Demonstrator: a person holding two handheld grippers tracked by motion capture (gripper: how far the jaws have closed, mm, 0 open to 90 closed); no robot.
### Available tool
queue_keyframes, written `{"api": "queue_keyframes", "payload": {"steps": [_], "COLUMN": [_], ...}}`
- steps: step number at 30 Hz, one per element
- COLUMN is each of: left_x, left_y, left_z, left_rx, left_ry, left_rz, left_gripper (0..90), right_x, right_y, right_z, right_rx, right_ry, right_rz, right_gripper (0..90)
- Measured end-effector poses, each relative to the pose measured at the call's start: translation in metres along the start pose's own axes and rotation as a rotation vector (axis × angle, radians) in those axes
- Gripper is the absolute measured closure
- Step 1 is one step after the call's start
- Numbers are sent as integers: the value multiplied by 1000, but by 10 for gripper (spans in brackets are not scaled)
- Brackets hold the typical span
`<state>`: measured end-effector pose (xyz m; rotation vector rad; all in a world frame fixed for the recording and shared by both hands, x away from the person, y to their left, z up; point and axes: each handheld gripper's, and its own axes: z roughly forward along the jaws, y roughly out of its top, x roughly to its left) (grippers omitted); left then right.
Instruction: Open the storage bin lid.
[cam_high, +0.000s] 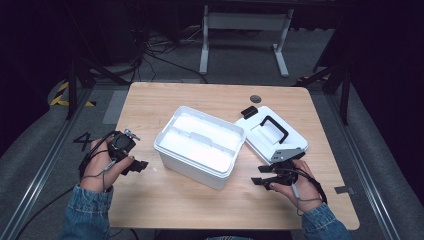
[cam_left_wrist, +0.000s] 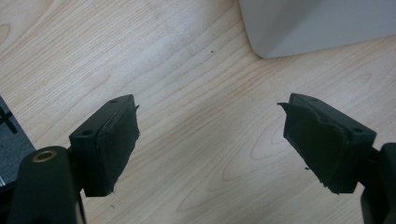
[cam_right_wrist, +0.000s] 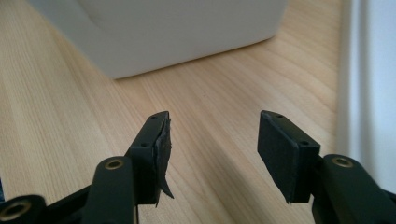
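Observation:
An open white plastic box (cam_high: 200, 145) stands in the middle of the wooden table (cam_high: 175, 200), with a white inner tray in it. Its white lid (cam_high: 272, 132), with a black handle, lies flat to the right of the box. My left gripper (cam_high: 142, 165) rests low over the table left of the box, held in a hand, jaws wide apart and empty (cam_left_wrist: 210, 144). The box's corner (cam_left_wrist: 299, 28) shows ahead of it. My right gripper (cam_high: 260, 176) hovers just above the table right of the box, jaws open with nothing between them (cam_right_wrist: 212, 144). The box's wall (cam_right_wrist: 187, 28) is ahead.
A small dark round disc (cam_high: 255, 98) sits near the table's far edge. Beyond the table stand a white desk frame (cam_high: 245, 30) and loose cables on the floor. The lid's edge (cam_right_wrist: 373, 84) runs along the right of the right gripper view.

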<state>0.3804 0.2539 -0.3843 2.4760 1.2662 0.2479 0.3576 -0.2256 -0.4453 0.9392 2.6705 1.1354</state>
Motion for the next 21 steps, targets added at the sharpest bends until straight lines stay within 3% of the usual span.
{"api": "queue_keyframes", "payload": {"steps": [10,15,21], "left_x": [1,2,2], "left_y": [1,1,3], "left_z": [3,3,2], "left_rx": [7,4,-1], "left_ry": [-1,3,2], "left_rz": [0,8,7], "left_gripper": [188,188,188], "right_x": [1,1,3], "right_y": [-8,-11,-13], "right_z": [21,28,30], "right_rx": [11,12,-14], "right_ry": [-10,-63,-89], "right_rz": [-21,-37,-49], "right_gripper": [450,434,421]}}
